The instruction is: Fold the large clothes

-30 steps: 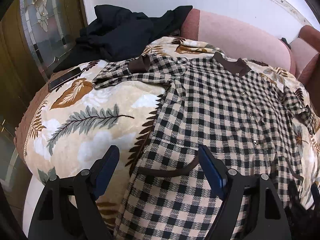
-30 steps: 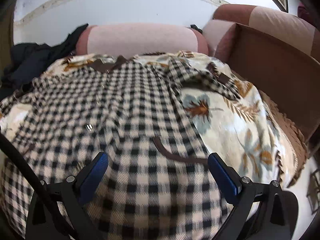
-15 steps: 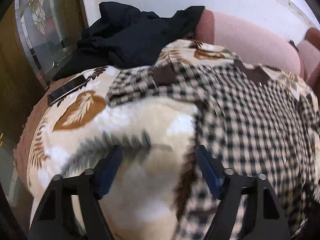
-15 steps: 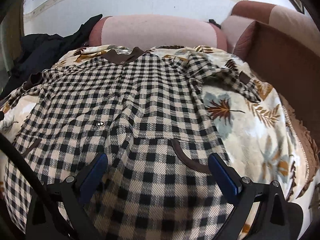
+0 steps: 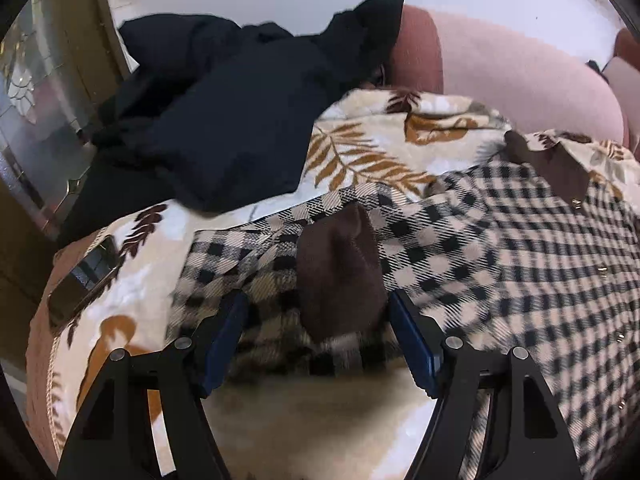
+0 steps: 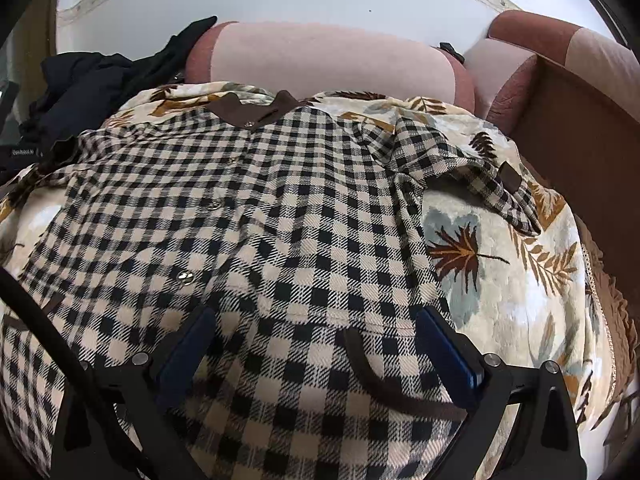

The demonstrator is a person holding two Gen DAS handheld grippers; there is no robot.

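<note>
Black garment (image 5: 240, 120) heaped beside checked shirt (image 6: 260, 220), on leaf-print blanket (image 6: 500, 280) over pink sofa (image 6: 328, 60). Left gripper (image 5: 316, 332) spread around brown cuff (image 5: 340, 276); right gripper (image 6: 316, 344) spread over the shirt's hem.

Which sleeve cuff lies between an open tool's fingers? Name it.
The brown cuff on the checked shirt's sleeve by the black clothes, framed by the left tool; the other cuff lies untouched.

Black-and-cream checked woven shirt (image 6: 280, 216) with dark brown collar (image 6: 256, 110) and cuff (image 5: 340, 276); cream plush blanket (image 6: 500, 280) printed with brown and grey-blue leaves; crumpled black garment (image 5: 224, 120); pink cushion (image 6: 332, 68).
</note>
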